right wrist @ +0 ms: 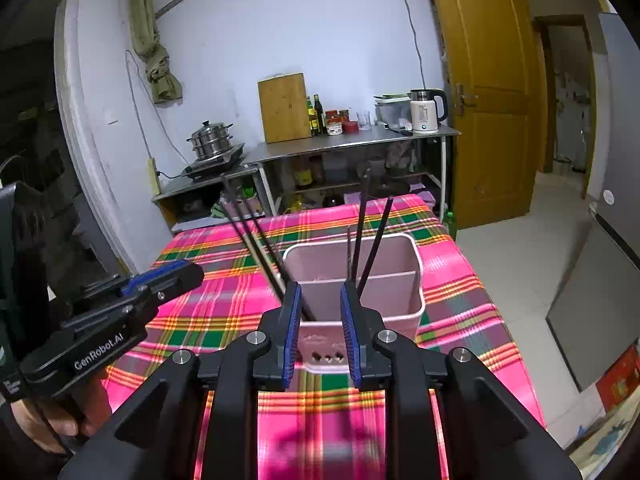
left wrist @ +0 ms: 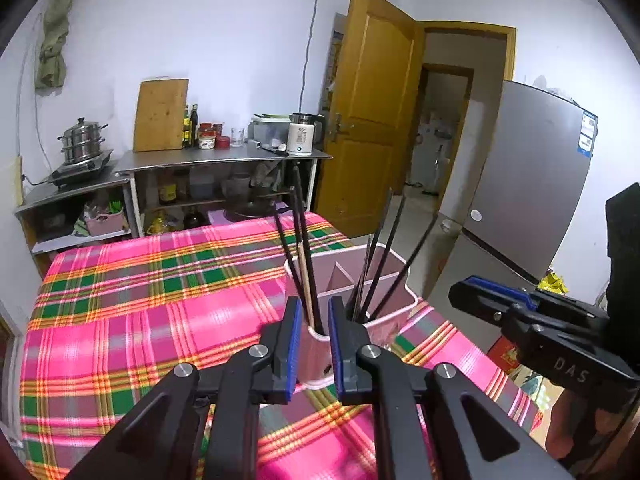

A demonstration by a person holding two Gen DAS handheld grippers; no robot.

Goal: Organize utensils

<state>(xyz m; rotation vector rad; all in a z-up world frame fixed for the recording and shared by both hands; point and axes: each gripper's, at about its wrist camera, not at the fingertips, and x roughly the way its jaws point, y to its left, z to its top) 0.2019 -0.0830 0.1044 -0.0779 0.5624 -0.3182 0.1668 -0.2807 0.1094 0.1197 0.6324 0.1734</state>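
Both tongs, left [left wrist: 314, 344] and right [right wrist: 320, 332], hover parted, empty.

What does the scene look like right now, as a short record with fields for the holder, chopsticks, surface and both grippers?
holder: pink utensil holder, divided into compartments, upright
chopsticks: dark chopsticks lean in one compartment, another bunch in a different one
surface: plaid tablecloth, holder stands on it
left gripper: open, empty, facing the holder
right gripper: open, empty, facing the holder

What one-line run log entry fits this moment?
left gripper: open, empty | right gripper: open, empty | chopsticks: in holder | tablecloth: plaid
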